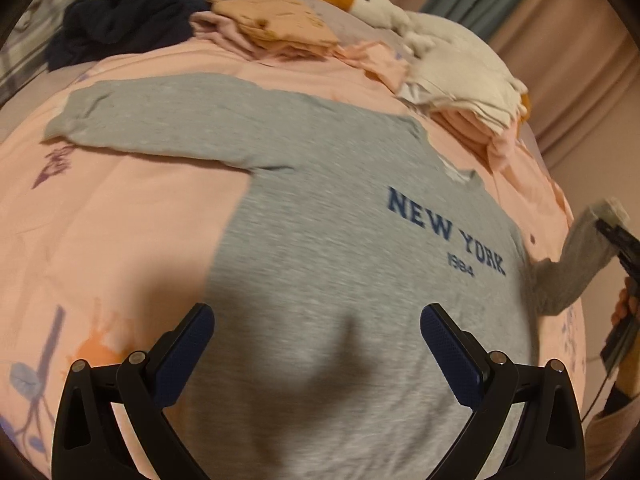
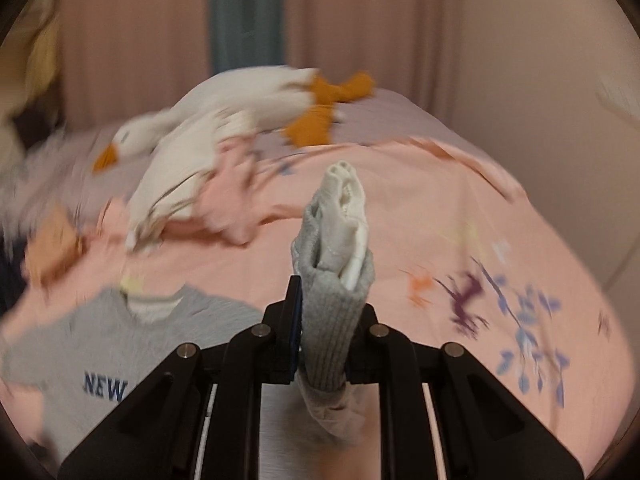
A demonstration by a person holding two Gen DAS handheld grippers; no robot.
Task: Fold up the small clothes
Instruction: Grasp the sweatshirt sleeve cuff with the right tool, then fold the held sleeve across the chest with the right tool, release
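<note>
A grey "NEW YORK" sweatshirt (image 1: 320, 208) lies face up on the pink bedsheet (image 1: 120, 220), its left sleeve (image 1: 160, 112) spread out flat. My left gripper (image 1: 316, 344) is open and empty, hovering over the shirt's lower body. My right gripper (image 2: 330, 320) is shut on the right sleeve's cuff (image 2: 336, 264) and holds it lifted off the bed. It also shows at the right edge of the left wrist view (image 1: 616, 236). The shirt's collar and print show in the right wrist view (image 2: 120, 344).
A white plush goose (image 1: 420, 36) lies at the bed's far side, over folded pink and white clothes (image 1: 480, 116). A stack of folded orange clothes (image 1: 276, 24) and a dark navy garment (image 1: 124, 12) sit at the far end. Curtains (image 2: 240, 12) hang behind.
</note>
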